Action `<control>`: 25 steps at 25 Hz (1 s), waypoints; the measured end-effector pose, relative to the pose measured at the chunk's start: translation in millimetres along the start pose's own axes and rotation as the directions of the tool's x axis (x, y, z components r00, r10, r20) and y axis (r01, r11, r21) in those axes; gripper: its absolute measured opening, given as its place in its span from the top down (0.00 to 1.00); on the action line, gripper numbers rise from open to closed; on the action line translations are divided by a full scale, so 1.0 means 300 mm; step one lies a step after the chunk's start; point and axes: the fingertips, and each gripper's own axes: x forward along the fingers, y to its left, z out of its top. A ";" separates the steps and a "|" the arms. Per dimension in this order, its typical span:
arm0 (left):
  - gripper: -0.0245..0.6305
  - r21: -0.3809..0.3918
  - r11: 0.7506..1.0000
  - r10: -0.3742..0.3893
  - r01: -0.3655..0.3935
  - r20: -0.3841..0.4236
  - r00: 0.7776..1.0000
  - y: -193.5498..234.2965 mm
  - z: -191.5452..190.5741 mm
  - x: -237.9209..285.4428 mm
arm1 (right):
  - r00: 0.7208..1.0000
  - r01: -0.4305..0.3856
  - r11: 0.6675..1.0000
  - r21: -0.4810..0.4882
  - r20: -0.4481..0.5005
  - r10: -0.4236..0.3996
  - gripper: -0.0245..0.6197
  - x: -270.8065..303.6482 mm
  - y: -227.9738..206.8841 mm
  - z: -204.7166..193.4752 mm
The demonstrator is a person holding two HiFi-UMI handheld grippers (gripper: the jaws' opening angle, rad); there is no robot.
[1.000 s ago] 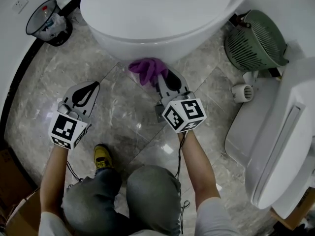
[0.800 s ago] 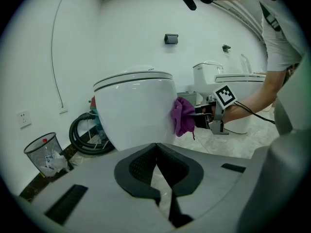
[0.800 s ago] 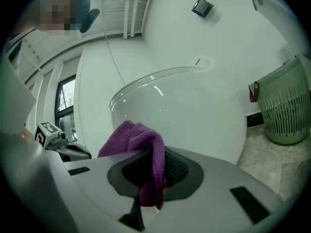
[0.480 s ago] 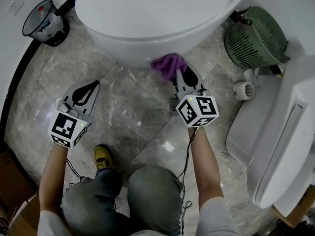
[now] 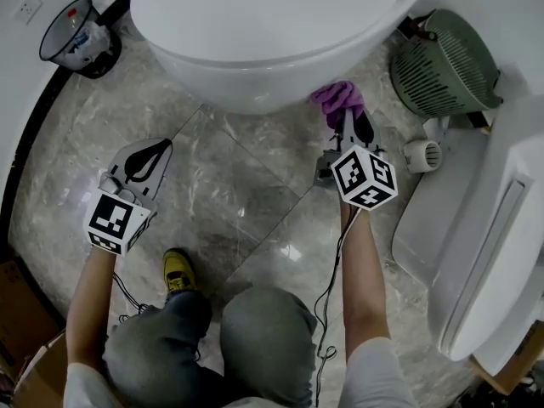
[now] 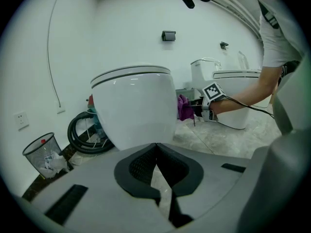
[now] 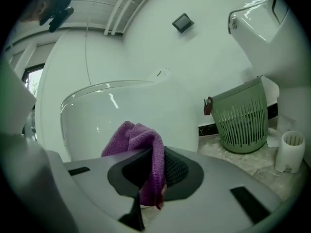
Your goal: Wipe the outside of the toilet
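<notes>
A white toilet bowl (image 5: 263,32) fills the top of the head view, lid down. My right gripper (image 5: 348,119) is shut on a purple cloth (image 5: 337,97) and presses it against the bowl's lower right side. In the right gripper view the purple cloth (image 7: 146,154) hangs between the jaws with the toilet bowl (image 7: 121,115) just behind. My left gripper (image 5: 146,161) is shut with nothing in it, held over the floor left of the bowl. In the left gripper view the toilet bowl (image 6: 136,106) stands ahead, with the purple cloth (image 6: 184,108) at its right side.
A green slatted basket (image 5: 442,66) and a small white brush holder (image 5: 421,158) stand right of the bowl. A second white toilet (image 5: 484,245) lies at the right edge. A mesh waste bin (image 5: 81,36) sits top left. Marble floor (image 5: 246,194) lies below; my knees are at the bottom.
My right gripper has slid the purple cloth rightward along the bowl's underside, from its front to its right side. The left gripper has stayed put.
</notes>
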 end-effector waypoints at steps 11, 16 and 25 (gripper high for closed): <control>0.94 -0.009 1.000 0.000 -0.001 -0.011 1.000 -0.026 -0.018 0.016 | 0.958 -0.287 0.951 -0.113 -0.062 0.281 0.87 -0.263 0.228 -0.131; 0.94 0.009 1.000 -0.005 0.005 -0.013 1.000 -0.030 -0.031 0.009 | 0.912 -0.399 0.912 -0.093 -0.141 0.385 0.87 -0.248 0.412 -0.293; 0.94 0.011 1.000 0.017 -0.016 -0.057 0.998 0.015 -0.107 -0.054 | 0.886 -0.442 0.895 -0.065 -0.185 0.424 0.87 -0.066 0.562 -0.417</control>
